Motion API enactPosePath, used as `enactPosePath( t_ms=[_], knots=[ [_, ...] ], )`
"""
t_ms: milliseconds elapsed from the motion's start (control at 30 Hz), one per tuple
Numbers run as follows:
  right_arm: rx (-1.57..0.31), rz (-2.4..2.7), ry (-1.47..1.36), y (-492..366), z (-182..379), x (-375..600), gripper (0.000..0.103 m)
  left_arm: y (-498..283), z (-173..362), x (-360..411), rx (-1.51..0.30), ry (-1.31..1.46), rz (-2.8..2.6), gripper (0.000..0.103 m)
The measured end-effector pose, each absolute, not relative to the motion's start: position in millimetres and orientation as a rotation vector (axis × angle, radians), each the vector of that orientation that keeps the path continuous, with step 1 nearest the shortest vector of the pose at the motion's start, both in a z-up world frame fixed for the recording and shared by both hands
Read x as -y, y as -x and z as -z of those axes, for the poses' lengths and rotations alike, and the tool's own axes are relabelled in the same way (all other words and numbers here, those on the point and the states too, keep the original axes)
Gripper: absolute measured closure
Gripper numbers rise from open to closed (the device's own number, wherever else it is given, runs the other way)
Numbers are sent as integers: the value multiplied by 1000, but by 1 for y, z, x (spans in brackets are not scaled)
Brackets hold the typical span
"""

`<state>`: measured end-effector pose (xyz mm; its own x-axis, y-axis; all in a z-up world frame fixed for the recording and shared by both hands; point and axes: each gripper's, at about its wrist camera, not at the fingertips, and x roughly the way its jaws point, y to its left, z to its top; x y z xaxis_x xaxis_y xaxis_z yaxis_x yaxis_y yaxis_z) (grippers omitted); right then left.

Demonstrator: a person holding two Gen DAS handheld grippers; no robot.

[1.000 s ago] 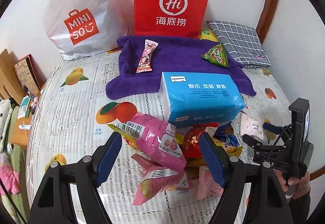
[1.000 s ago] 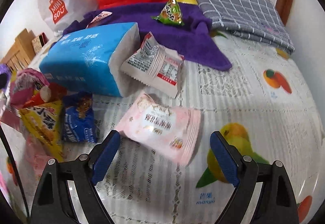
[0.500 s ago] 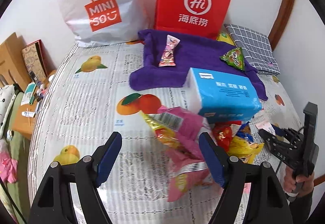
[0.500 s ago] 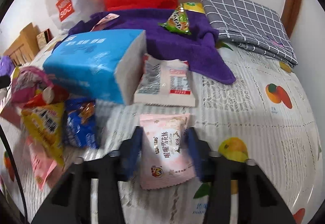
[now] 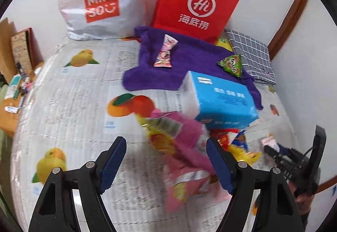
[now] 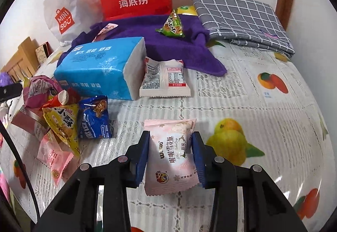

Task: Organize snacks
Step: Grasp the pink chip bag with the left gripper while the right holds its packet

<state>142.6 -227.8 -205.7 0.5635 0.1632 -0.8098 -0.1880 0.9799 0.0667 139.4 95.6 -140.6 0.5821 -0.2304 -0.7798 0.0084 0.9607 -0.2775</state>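
My right gripper (image 6: 171,149) is shut on a pale pink snack packet (image 6: 171,156), lifted slightly off the fruit-print tablecloth (image 6: 263,118). A white packet (image 6: 164,78) lies just ahead, against a blue tissue pack (image 6: 101,68). A heap of snacks (image 6: 61,118) sits at the left: pink, yellow and blue wrappers. On the purple towel (image 6: 177,42) lie a green triangular snack (image 6: 171,25) and a pink candy bar (image 5: 165,53). My left gripper (image 5: 166,160) hangs open above the pink bags (image 5: 185,152) of the heap, blurred. The right gripper (image 5: 273,150) shows at the lower right there.
A red paper bag (image 5: 195,0) and a white plastic bag (image 5: 99,0) stand against the back wall. A folded grey checked cloth (image 6: 242,19) lies at the back right. A wooden stand with small items (image 5: 14,76) is at the left edge.
The right gripper closed on the pink packet and raised it a little. The left gripper shifted left, so the snack heap now sits toward its right finger.
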Motion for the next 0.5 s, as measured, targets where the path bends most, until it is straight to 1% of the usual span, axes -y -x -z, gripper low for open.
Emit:
enactPosePath(
  t_ms=[67, 300, 400, 500],
  knots=[
    [-955, -207, 25, -140, 207, 229, 63, -148, 144, -90, -961, 265, 150, 24],
    [-979, -195, 2, -133, 212, 237, 63, -175, 165, -78, -1039, 313, 137, 24],
    [-982, -187, -16, -131, 211, 241, 63, -177, 166, -77, -1030, 307, 121, 26],
    [-982, -184, -28, -130, 209, 242, 63, -177, 164, -80, -1026, 304, 113, 34]
  ],
)
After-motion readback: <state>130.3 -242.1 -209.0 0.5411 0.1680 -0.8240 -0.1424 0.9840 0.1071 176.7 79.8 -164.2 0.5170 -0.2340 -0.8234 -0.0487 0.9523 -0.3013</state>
